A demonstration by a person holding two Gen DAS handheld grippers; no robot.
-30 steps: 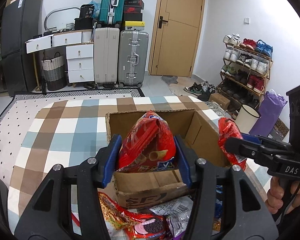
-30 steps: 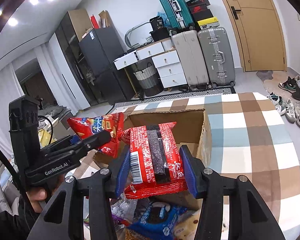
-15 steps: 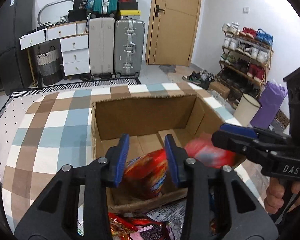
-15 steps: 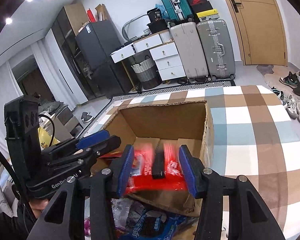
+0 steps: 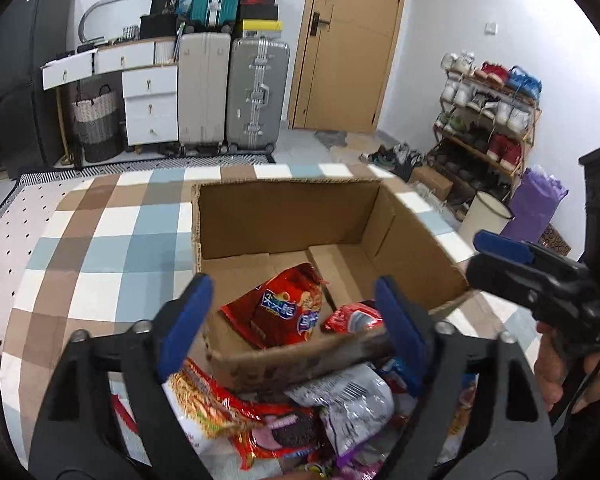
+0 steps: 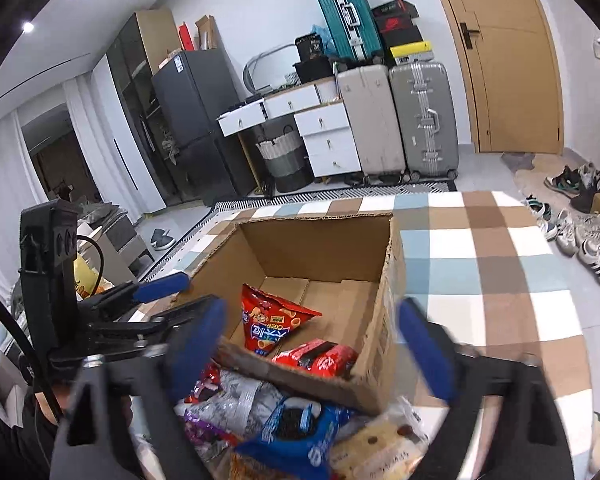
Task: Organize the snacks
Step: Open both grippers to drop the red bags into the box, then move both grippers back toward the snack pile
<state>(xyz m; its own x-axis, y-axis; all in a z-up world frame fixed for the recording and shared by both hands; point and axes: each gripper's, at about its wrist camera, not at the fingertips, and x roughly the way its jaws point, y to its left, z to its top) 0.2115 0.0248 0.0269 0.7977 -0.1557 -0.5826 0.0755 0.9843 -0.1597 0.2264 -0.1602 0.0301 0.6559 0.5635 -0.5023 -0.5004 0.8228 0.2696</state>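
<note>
An open cardboard box stands on the checked tablecloth. Inside lie a red chip bag and a smaller red snack packet. My left gripper is open and empty over the box's near edge. My right gripper is open and empty, also over the near edge. A pile of loose snacks lies in front of the box, under both grippers. Each gripper shows in the other's view, the right one and the left one.
The checked table extends left of and behind the box, and to its right. Suitcases, white drawers, a door and a shoe rack stand beyond the table. A white bin is on the floor.
Both grippers held red snack bags above the box, lowered them inside, then opened. The two bags now lie in the box and both grippers have drawn back to its near edge.
</note>
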